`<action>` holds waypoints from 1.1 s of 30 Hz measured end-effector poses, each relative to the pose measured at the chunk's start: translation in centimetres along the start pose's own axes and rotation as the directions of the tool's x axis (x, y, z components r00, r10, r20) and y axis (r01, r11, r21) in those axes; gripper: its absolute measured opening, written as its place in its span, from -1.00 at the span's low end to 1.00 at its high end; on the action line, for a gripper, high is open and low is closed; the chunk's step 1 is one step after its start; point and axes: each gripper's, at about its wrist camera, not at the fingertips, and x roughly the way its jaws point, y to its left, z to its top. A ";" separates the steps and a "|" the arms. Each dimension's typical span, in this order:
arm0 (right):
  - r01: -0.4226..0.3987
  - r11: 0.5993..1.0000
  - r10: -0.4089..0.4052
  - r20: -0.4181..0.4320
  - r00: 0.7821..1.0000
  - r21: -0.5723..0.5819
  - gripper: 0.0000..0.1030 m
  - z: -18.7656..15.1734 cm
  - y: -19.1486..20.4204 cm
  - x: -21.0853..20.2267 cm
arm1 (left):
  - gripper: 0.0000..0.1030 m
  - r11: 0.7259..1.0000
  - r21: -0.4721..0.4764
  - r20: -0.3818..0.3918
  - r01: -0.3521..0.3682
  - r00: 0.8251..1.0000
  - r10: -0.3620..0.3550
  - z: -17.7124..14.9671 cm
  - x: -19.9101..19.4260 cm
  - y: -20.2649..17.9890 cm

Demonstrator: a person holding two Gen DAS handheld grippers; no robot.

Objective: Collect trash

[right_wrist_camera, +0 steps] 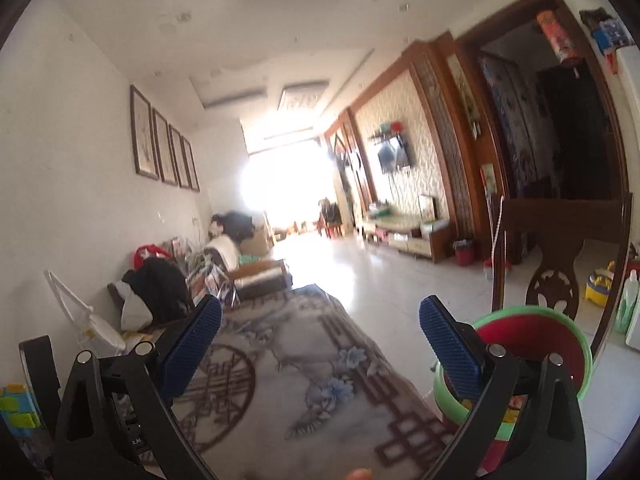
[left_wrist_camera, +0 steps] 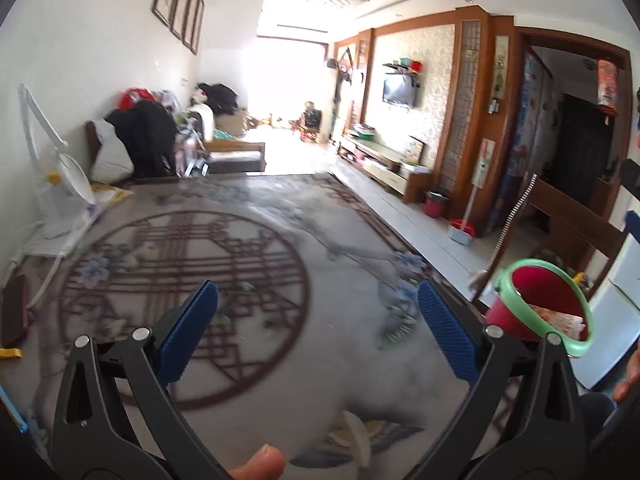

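Observation:
A red bucket with a green rim [left_wrist_camera: 540,308] hangs tilted at the right, with crumpled wrappers [left_wrist_camera: 560,322] inside. In the right wrist view the same bucket [right_wrist_camera: 536,336] sits right behind my right finger; whether they touch I cannot tell. My left gripper [left_wrist_camera: 318,300] is wide open over the patterned carpet [left_wrist_camera: 256,280], nothing between its blue pads. My right gripper [right_wrist_camera: 320,316] also stands open with an empty gap. A pale curled scrap [left_wrist_camera: 358,434] lies on the carpet near the bottom edge, below my left gripper.
A sofa piled with clothes [left_wrist_camera: 152,140] lines the left wall, beside a white folding stand [left_wrist_camera: 64,184]. A TV cabinet [left_wrist_camera: 384,164], a small red bin [left_wrist_camera: 435,204] and a broom with dustpan [left_wrist_camera: 462,232] stand right. A dark wooden chair [right_wrist_camera: 560,248] is close at right.

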 end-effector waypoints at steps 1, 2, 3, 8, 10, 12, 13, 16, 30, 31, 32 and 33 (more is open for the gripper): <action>0.005 1.000 -0.005 -0.004 1.000 0.000 0.86 -0.2 0.4 0.0 | 0.90 1.000 -0.003 0.016 -0.008 1.000 0.008 0.3 -0.4 0.3; 0.006 1.000 -0.006 -0.039 0.999 -0.006 0.86 -0.5 0.9 0.3 | 0.90 1.000 -0.009 0.024 -0.014 1.000 0.014 0.6 -0.6 0.5; -0.015 1.000 0.014 -0.073 0.997 -0.016 0.86 -0.8 1.5 0.7 | 0.90 0.999 -0.026 0.031 -0.031 0.999 0.032 0.8 -1.0 0.8; -0.033 0.996 0.017 -0.181 0.983 -0.086 0.86 -2.7 4.5 2.2 | 0.90 0.989 -0.116 0.055 -0.087 0.994 0.094 0.4 -2.4 3.0; -0.048 0.995 0.030 -0.199 0.980 -0.089 0.86 -3.3 5.0 2.2 | 0.90 0.987 -0.141 0.045 -0.071 0.996 0.078 0.4 -2.4 3.7; -0.051 0.993 0.028 -0.210 0.977 -0.102 0.86 -3.8 5.7 2.0 | 0.90 0.984 -0.172 0.027 -0.051 0.998 0.056 0.5 -2.4 4.1; -0.050 0.992 0.025 -0.217 0.976 -0.112 0.86 -3.9 5.9 2.0 | 0.90 0.983 -0.180 0.021 -0.043 0.999 0.048 0.5 -2.4 4.1; -0.038 0.990 0.005 -0.229 0.973 -0.137 0.86 -4.4 6.1 1.9 | 0.90 0.979 -0.200 -0.004 -0.027 1.000 0.027 0.4 -2.2 4.2; -0.005 0.994 -0.027 -0.277 0.960 -0.112 0.86 -5.2 4.8 2.3 | 0.90 0.973 -0.231 -0.067 -0.015 0.998 0.000 -0.2 -1.2 4.9; -0.002 0.994 -0.029 -0.279 0.960 -0.111 0.86 -5.2 4.7 2.3 | 0.90 0.973 -0.230 -0.069 -0.015 0.998 -0.001 -0.2 -1.2 4.9; -0.001 0.994 -0.030 -0.283 0.959 -0.110 0.86 -5.3 4.6 2.4 | 0.90 0.974 -0.226 -0.072 -0.014 0.997 -0.003 -0.2 -1.1 4.8; -0.001 0.994 -0.030 -0.284 0.958 -0.108 0.86 -5.3 4.5 2.5 | 0.90 0.975 -0.224 -0.074 -0.013 0.997 -0.003 -0.2 -1.1 4.7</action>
